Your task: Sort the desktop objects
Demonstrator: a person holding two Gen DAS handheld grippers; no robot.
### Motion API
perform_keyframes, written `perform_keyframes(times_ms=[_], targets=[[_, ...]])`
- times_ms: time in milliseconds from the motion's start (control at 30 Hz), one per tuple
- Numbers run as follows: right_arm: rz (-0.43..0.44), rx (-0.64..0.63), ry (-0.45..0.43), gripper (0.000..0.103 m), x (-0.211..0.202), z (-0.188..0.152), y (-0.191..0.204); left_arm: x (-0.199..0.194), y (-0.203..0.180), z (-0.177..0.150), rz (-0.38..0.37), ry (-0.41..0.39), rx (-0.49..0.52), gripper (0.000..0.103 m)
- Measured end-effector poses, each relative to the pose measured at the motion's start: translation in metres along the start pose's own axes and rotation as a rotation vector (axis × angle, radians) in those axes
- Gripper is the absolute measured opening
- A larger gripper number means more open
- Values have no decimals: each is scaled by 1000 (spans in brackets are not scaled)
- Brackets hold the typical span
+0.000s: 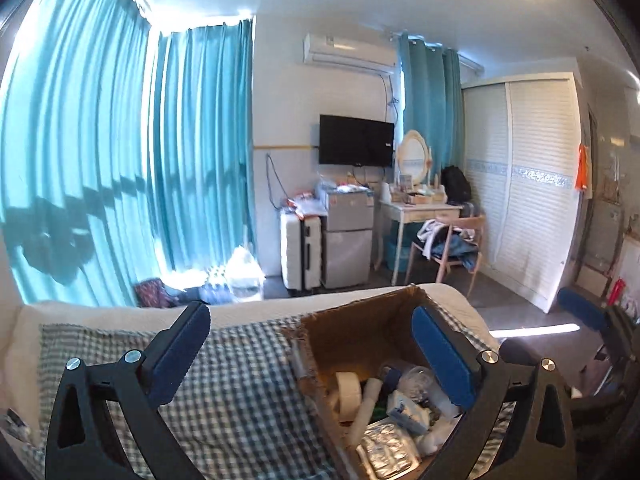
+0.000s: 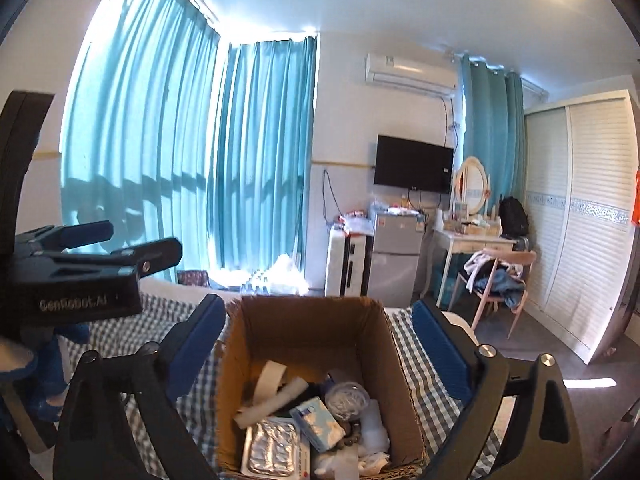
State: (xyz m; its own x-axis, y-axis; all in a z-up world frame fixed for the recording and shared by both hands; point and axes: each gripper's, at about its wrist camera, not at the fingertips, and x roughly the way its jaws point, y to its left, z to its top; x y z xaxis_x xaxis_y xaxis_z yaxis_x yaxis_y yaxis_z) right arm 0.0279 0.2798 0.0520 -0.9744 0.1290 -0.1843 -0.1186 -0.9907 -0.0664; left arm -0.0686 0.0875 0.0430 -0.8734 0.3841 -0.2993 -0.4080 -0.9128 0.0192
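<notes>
Left claw: we see the left gripper (image 1: 312, 354) with jaws spread wide and nothing between them; its pads hang above the checked cloth (image 1: 224, 384) and the box's left edge.
Right claw: our right gripper (image 2: 320, 354) is likewise spread wide and empty, its two blue pads flanking the box (image 2: 308, 320) from above without touching it.
Left claw, side view: in the right wrist view the left gripper (image 2: 132, 242) sits at the left, level with the curtains behind it.
Box: we find the open cardboard box standing on the checked cloth.
Contents: inside lie a tape roll (image 2: 272, 378), a white tube (image 2: 276, 400), a foil blister pack (image 2: 272, 450), a blue-and-white packet (image 2: 318, 424) and a clear round tub (image 2: 346, 398), piled touching one another.
Contents, left view: we see the same roll (image 1: 348, 396), tube (image 1: 366, 408) and blister pack (image 1: 386, 452) low in the box (image 1: 360, 328).
Room: behind stand teal curtains (image 1: 120, 160), a wall TV (image 1: 356, 140), a small fridge (image 1: 346, 236), a dressing table (image 1: 420, 210) with an oval mirror, a chair (image 1: 448, 248) draped with clothes, and a white wardrobe (image 1: 528, 184).
</notes>
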Motion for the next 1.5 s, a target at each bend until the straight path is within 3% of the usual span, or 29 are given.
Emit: perform_keyframes(times_ms=[200, 267, 400, 467, 800, 1100, 1500], targets=[[44, -2, -90, 103, -33, 18, 29, -61, 17, 4, 100, -106, 47, 103], [70, 3, -107, 103, -40, 22, 41, -73, 25, 5, 138, -103, 62, 103], [106, 6, -125, 103, -46, 24, 63, -92, 44, -2, 283, -105, 67, 103], [113, -5, -131, 103, -49, 24, 73, -99, 56, -9, 306, -109, 58, 103], [170, 36, -31, 103, -23, -28, 103, -85, 115, -72, 330, -16, -51, 103], [119, 7, 19, 103, -7, -65, 106, -58, 134, -128, 323, 77, -103, 103], [84, 38, 83, 103, -3, -79, 86, -59, 133, -126, 273, 86, -133, 103]])
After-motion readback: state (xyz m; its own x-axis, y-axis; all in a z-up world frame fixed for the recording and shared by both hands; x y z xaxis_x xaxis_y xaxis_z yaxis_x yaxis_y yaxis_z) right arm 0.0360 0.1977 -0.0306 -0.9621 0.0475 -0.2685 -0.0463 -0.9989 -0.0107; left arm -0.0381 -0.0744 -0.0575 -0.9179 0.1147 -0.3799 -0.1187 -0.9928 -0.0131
